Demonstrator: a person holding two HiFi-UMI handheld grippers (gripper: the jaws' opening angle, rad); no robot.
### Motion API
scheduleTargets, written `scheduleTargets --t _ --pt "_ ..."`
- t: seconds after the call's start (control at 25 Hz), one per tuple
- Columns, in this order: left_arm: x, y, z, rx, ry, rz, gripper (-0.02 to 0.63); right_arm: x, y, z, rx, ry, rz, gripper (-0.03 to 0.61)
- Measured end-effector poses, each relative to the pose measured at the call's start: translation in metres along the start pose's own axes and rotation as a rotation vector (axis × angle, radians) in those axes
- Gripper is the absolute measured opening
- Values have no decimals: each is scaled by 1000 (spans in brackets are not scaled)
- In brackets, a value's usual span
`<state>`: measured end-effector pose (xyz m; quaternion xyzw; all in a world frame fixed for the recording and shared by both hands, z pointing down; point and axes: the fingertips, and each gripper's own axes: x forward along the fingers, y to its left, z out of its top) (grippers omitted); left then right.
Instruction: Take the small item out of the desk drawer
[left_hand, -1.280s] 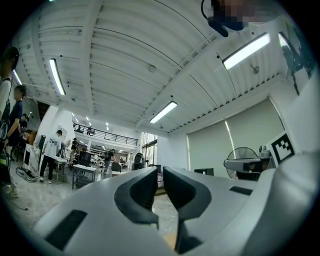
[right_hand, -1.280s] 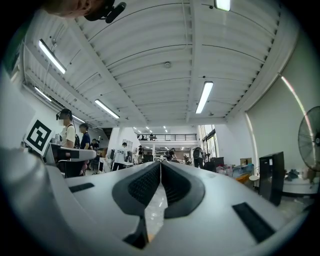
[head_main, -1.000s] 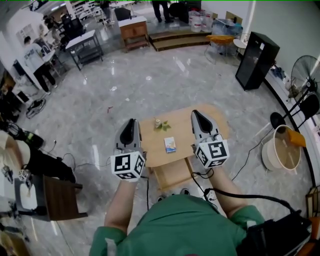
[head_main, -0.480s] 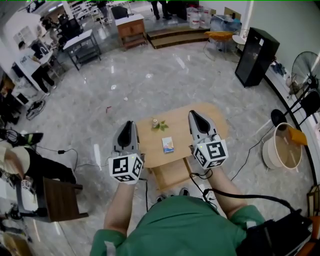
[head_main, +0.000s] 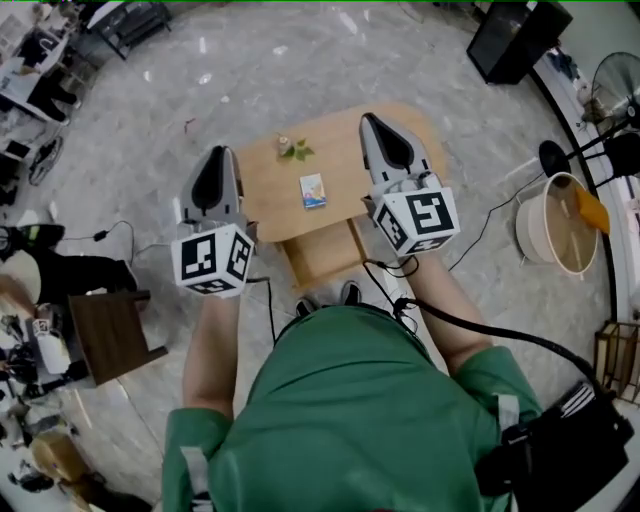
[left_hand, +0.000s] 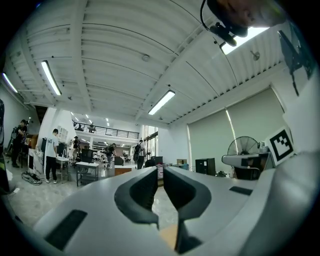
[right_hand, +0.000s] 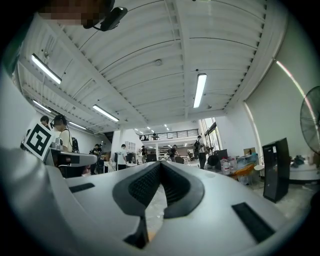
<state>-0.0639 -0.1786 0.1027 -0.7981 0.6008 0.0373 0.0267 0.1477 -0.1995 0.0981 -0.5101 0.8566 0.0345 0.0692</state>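
Left hand-held gripper (head_main: 213, 152) and right hand-held gripper (head_main: 369, 119), both pinched shut and empty at 9 and 3 o'clock of the desk (head_main: 345, 165), may just shove its drawer (head_main: 322, 256)

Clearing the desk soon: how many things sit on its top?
2: a leafy item near the far edge, a small box centrally. The right tongs may hide more.

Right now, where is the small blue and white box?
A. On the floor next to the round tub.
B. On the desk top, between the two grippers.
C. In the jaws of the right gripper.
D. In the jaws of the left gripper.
B: the head view shows the box lying flat on the desk top, between the left gripper and the right gripper, whose jaws are together and empty.
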Motion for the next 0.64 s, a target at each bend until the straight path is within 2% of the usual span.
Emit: scheduleTargets --t 0.32,0.64 --pt "10 -19 -20 12 74 36 49 3 -26 -25 48 49 27 23" --pt "26 -23 -36 25 87 53 49 20 -43 -45 59 59 48 23"
